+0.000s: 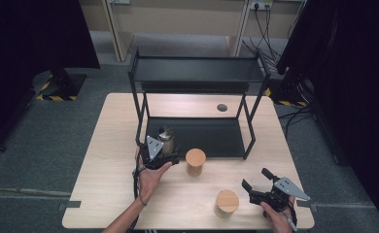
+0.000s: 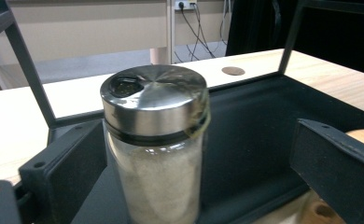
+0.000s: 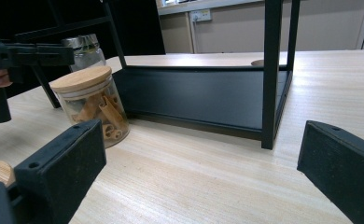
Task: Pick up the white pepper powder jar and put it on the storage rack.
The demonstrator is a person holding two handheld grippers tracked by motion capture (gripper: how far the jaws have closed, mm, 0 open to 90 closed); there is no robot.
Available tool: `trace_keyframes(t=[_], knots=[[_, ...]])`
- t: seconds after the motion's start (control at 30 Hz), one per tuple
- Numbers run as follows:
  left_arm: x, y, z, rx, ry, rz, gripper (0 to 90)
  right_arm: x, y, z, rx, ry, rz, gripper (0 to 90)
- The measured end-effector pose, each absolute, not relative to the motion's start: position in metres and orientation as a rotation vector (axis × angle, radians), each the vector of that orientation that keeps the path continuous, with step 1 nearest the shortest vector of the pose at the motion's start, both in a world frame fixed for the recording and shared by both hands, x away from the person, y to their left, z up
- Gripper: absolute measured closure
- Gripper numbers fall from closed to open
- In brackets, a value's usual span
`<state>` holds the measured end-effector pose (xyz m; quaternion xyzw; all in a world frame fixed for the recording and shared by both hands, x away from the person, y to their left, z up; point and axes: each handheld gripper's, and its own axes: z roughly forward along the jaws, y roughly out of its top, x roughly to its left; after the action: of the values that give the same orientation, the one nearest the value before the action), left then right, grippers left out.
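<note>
Steel-capped glass shaker (image 2: 156,144) stands upright, long axis vertical, white grains inside, on the black rack (image 1: 197,130)'s lower shelf near its front left corner. Left gripper (image 1: 167,147) spreads open around it, pads clear.

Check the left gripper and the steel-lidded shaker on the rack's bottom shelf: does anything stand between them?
Nothing visible does. The shaker stands upright between the left gripper's open jaws, on the black rack's bottom shelf.
</note>
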<state>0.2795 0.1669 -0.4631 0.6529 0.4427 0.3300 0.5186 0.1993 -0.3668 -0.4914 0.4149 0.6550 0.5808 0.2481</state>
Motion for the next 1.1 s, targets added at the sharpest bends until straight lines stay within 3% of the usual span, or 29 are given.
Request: trace_keyframes(t=[1.1], knots=[[0.232,0.191,-0.472,1.554,0.971,0.711,2.1,0.200,-0.366,-0.492,1.136,1.780,1.582,1.2]])
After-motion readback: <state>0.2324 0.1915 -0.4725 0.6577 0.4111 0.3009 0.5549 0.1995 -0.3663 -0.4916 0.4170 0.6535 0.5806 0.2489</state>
